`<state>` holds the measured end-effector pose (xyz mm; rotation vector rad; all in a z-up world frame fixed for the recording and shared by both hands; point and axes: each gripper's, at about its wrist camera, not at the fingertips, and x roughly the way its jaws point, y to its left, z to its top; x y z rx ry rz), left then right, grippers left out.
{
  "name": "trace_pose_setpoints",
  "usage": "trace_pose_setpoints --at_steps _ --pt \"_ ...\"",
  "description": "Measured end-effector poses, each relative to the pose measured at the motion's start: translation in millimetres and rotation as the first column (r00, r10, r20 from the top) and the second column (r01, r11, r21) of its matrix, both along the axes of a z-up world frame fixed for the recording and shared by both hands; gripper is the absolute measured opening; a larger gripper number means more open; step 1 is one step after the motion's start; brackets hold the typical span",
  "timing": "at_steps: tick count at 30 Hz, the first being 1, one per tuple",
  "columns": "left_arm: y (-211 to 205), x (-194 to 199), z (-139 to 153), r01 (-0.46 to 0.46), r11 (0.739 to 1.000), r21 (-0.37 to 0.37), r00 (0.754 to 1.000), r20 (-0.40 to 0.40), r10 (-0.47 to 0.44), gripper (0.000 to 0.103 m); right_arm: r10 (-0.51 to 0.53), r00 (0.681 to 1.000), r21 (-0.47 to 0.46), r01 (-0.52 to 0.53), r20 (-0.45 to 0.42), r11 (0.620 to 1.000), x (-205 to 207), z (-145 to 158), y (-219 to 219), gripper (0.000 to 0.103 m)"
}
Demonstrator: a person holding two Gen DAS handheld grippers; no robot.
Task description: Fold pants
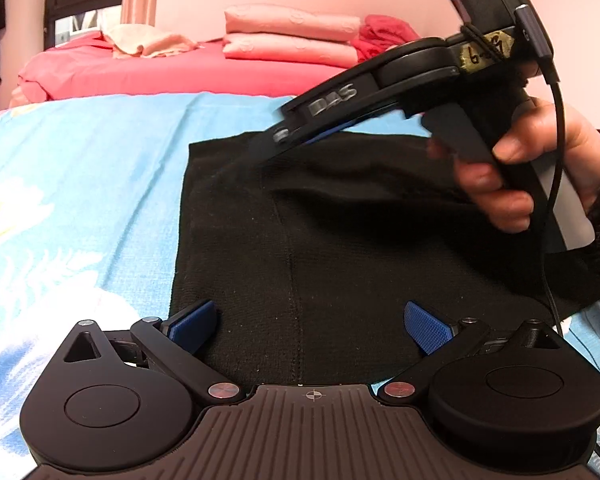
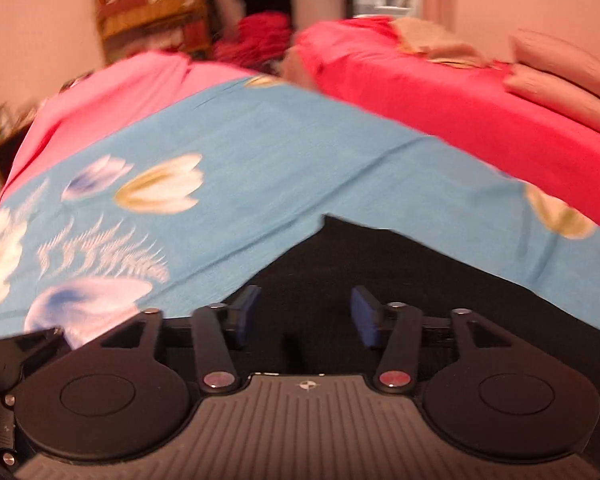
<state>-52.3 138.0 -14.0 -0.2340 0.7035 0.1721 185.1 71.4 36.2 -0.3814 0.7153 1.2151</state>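
soft, limp black pants [image 1: 320, 240] lie folded on the bed [image 1: 80, 180]; both claws [image 1: 310, 328] [image 2: 304, 316] gape empty; pinch a corner.

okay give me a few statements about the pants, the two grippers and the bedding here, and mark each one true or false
1. The black pants lie on a blue floral sheet. True.
2. The left gripper is clamped on the fabric. False: its jaws are spread apart, with the pants showing between them.
3. The right gripper is open. True.
4. The pants are white. False: they are black.
5. Folded pink bedding is stacked at the far end of the bed. True.
6. The right gripper stands on a tripod. False: a hand holds it by its grip.
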Motion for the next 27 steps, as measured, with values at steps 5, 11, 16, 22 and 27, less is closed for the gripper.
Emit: trace_pose_setpoints --at_steps 5,11,16,22,27 --pt "-3 5 0 0.007 1.000 0.028 1.000 -0.028 -0.006 0.103 -0.220 0.972 -0.069 0.215 -0.084 0.974 40 -38 14 0.053" --pt "1 5 25 0.074 0.996 0.055 0.996 -0.061 -0.070 0.103 -0.272 0.956 0.029 0.277 -0.110 0.961 46 -4 -6 0.075" --pt "11 34 62 0.079 0.991 0.109 0.996 -0.050 -0.074 0.103 -0.439 0.894 0.126 0.448 -0.089 0.885 72 28 -80 0.078" --pt "17 125 60 0.030 0.991 0.134 0.994 -0.111 -0.015 0.103 -0.664 0.731 0.054 0.677 -0.156 0.734 117 10 -153 0.078" --pt "26 196 24 -0.035 0.993 0.112 0.985 -0.165 0.053 0.103 -0.698 0.692 0.027 0.713 -0.181 0.700 129 -15 -172 0.077"
